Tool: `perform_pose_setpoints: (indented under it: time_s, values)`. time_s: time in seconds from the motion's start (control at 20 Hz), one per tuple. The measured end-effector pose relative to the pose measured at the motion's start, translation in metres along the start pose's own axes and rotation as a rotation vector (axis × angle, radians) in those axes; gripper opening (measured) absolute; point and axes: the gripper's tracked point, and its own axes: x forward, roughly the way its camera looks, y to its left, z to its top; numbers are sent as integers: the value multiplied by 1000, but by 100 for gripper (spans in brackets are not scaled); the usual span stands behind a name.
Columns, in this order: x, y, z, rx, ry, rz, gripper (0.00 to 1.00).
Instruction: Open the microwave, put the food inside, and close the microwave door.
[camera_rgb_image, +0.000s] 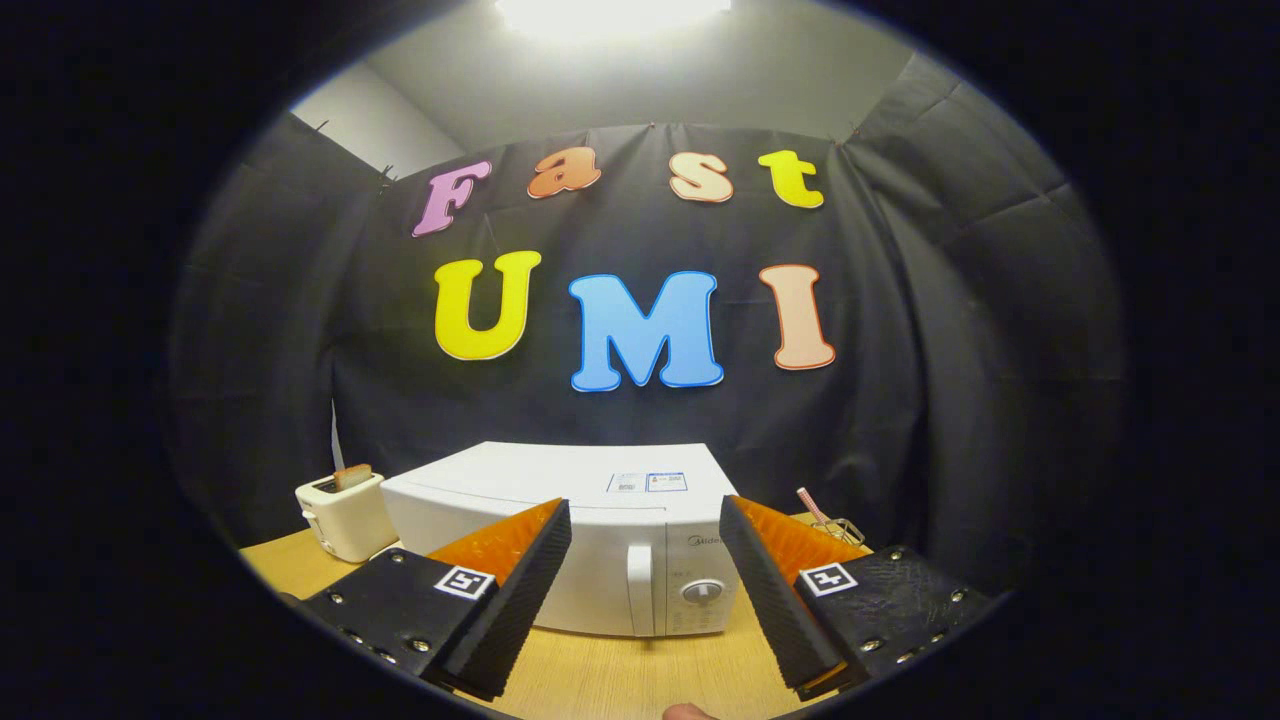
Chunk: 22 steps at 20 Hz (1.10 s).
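Your gripper (645, 590) spread wide, gripping nothing; white microwave (560, 520) low centre of frame, beyond fingers, door shut, handle (640, 588) between them; nothing done yet; food not identifiable; toaster (345, 515) lower left; opening, loading, closing all remain.

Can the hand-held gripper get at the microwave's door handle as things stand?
Probably yes. The hand-held gripper is open, and the door handle on the shut microwave shows between its fingers, beyond them, with only bare wooden table between.
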Motion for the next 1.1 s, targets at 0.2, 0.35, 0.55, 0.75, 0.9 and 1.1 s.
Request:
perform_pose_setpoints:
  time_s: [0.2,0.35,0.55,0.75,0.9,1.1]
  values:
    - [26,4,-19,-14,23,9,96]
    - [43,5,-42,-33,64,9,96]
    - [62,7,-74,-30,133,17,95]
    - [72,7,-107,-35,200,11,96]
    - [78,7,-127,-25,244,5,96]
    - [87,8,-144,9,291,-8,85]
